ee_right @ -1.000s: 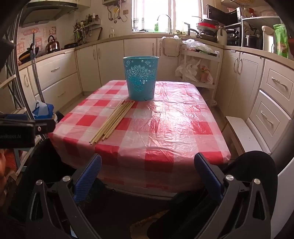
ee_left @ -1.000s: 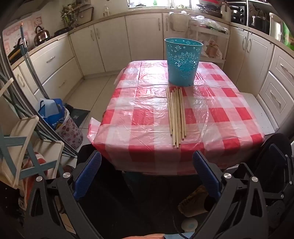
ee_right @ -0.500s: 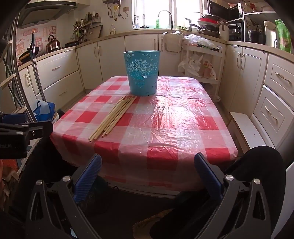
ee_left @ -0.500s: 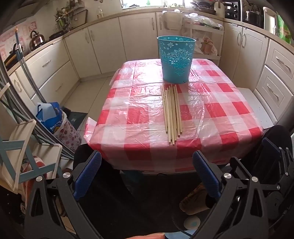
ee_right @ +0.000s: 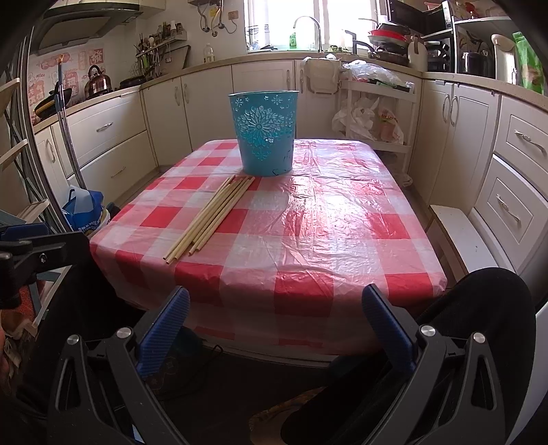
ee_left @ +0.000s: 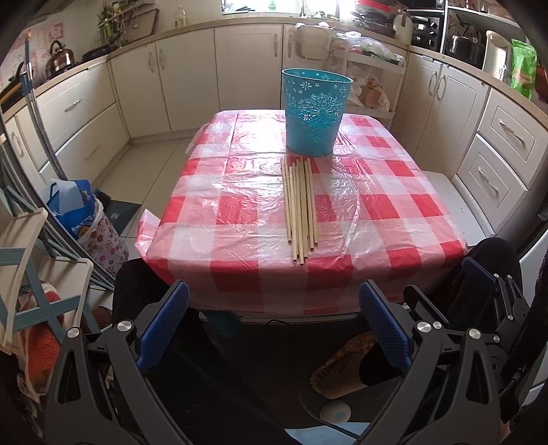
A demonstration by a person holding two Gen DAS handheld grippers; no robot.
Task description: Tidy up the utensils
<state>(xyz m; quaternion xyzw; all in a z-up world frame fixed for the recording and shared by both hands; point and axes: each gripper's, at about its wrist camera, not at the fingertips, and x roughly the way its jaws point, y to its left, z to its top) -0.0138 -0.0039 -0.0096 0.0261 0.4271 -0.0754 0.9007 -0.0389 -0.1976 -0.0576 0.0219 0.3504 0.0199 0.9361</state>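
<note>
The black left gripper with blue finger pads (ee_left: 274,321) is held level, jaws spread wide; the matching right gripper (ee_right: 275,325) likewise — both empty.

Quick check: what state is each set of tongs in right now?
Left tongs: open, holding nothing.
Right tongs: open, holding nothing.

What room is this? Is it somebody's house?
It looks like a home kitchen. There is a sink tap under a window, a kettle on the counter, cream cabinets all around, and a table with a red checked tablecloth.
</note>
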